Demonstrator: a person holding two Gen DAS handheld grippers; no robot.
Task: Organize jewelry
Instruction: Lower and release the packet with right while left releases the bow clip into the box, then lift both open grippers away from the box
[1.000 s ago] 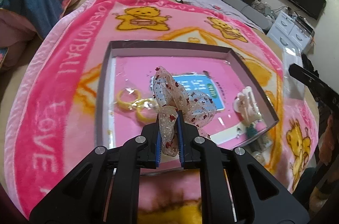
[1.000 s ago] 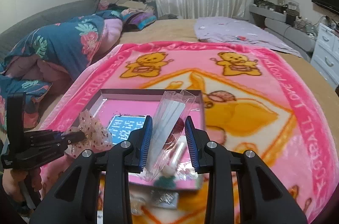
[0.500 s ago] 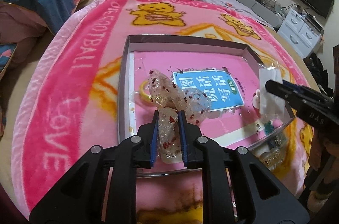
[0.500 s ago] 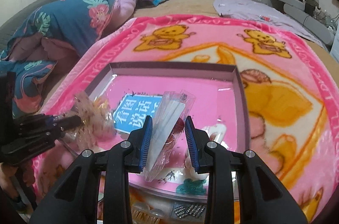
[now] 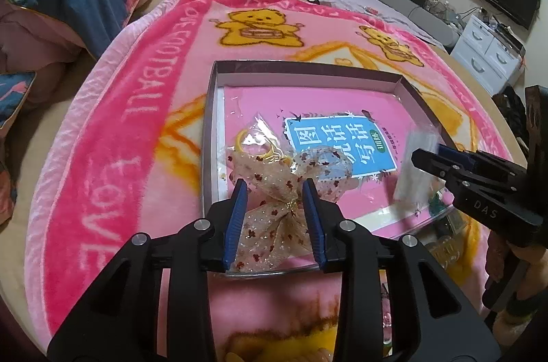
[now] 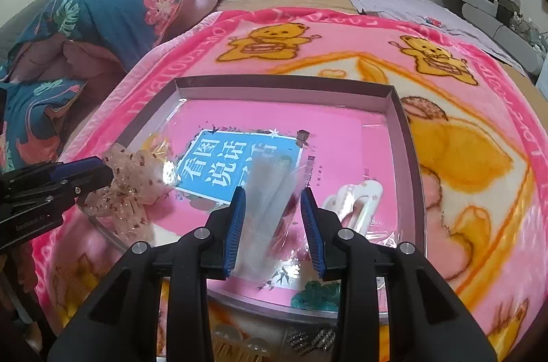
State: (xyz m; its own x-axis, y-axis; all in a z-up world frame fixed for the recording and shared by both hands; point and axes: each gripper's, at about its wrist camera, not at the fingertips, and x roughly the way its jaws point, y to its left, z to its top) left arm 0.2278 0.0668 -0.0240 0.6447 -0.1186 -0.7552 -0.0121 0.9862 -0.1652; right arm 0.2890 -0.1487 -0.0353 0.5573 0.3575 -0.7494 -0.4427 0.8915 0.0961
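Observation:
A sheer speckled bow [image 5: 284,201] lies on the near left edge of the shallow grey tray [image 5: 308,67]. My left gripper [image 5: 274,182] straddles the bow; its jaws are opening and the pads stand off the ribbon. A clear plastic packet [image 6: 267,201], blurred, sits between the jaws of my right gripper [image 6: 272,190], low over the tray's near right part. Those jaws are starting to open, with the pads still against the packet. Yellow rings in a bag [image 5: 246,139] lie behind the bow. A white hair claw [image 6: 356,201] lies right of the packet.
A pink booklet with a blue label [image 6: 233,163] lines the tray, which rests on a pink bear blanket [image 6: 462,156]. A teal item [image 6: 318,297] sits at the tray's near rim and clips [image 6: 308,338] in front of it. Folded quilts [image 6: 102,19] lie left.
My left gripper's jaws have spread apart from the bow, which now rests on the tray. My right gripper has come down over the tray with the packet.

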